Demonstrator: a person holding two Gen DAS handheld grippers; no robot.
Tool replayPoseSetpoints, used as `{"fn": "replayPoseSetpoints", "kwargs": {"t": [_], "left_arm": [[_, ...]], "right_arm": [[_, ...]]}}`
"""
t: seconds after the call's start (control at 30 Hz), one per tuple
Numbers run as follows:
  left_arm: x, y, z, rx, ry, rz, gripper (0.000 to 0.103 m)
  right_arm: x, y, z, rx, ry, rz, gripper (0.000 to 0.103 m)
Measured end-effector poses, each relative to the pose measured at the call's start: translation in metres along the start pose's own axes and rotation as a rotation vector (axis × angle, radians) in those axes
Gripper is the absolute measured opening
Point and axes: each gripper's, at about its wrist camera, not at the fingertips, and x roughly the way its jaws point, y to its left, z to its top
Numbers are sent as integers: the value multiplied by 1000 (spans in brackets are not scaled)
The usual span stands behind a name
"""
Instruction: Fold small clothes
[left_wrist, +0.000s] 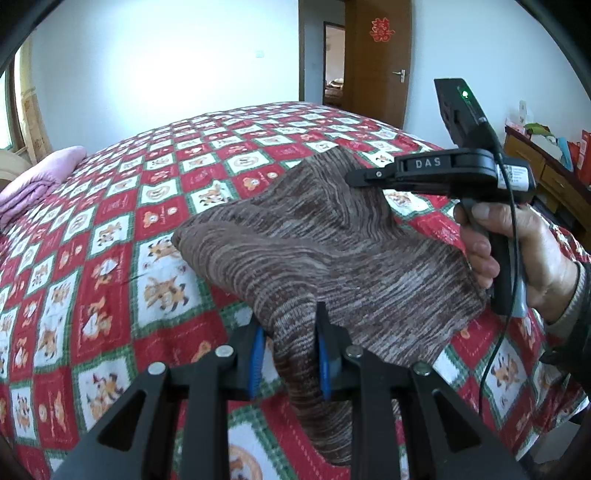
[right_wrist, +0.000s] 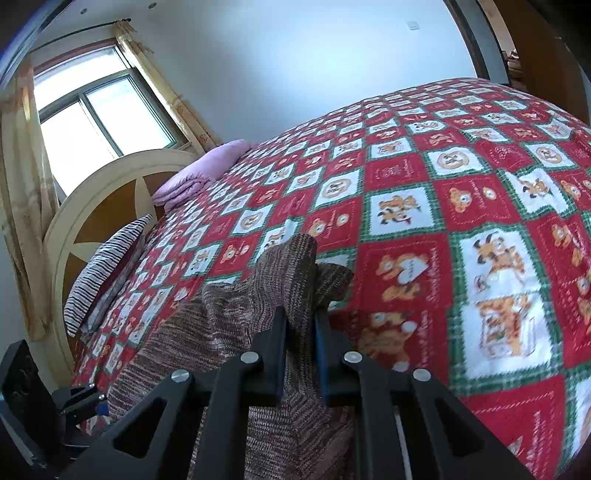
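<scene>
We hold one pair of tongs in each hand above a bed (left_wrist: 110, 229) covered with a red, white and green checked quilt.

Left gripper (left_wrist: 290, 354): its blue-padded fingers (left_wrist: 325, 365) are pinched on a bunched fold of the brown striped knit garment (left_wrist: 314, 254). The cloth passes between the pads and hangs below them.

Right gripper (right_wrist: 300, 332): its jaws are pressed on another gathered edge of the same garment (right_wrist: 280, 273), and the knit stands up in a ridge between the two fingers. In the left wrist view we see this gripper (left_wrist: 360, 179) from the side, its tip buried in the cloth, with the right hand (left_wrist: 517, 254) wrapped around the handle.

Position of the garment: it is lifted and stretched between the two grippers, over the near part of the bed. The far folded corner droops toward the quilt; we cannot tell whether it touches the quilt.

Other items: a pink folded blanket (right_wrist: 199, 173) lies at the head end of the bed, beside a striped pillow (right_wrist: 103, 266) that leans on the round headboard (right_wrist: 92, 195). A window (right_wrist: 99, 110) with yellow curtains stands behind it.
</scene>
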Motion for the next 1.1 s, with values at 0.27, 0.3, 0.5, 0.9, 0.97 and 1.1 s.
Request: {"fn": "replayPoseSetpoints", "kwargs": {"t": [0.27, 0.3, 0.5, 0.9, 0.97, 1.1], "left_arm": [[-27, 14, -11, -20, -30, 12, 25], [-30, 16, -13, -22, -33, 16, 25], [-46, 30, -23, -37, -43, 42, 25], [-81, 74, -48, -102, -71, 110, 25], [-85, 81, -52, -112, -72, 123, 25], [-92, 99, -60, -138, -72, 148, 25]], "right_arm": [[1, 21, -6, 7, 5, 44, 12], [2, 24, -6, 7, 6, 50, 12], [15, 49, -9, -12, 28, 94, 12], [52, 108, -14, -50, 72, 187, 12], [61, 121, -16, -59, 83, 201, 12], [76, 141, -18, -75, 105, 226, 11]]}}
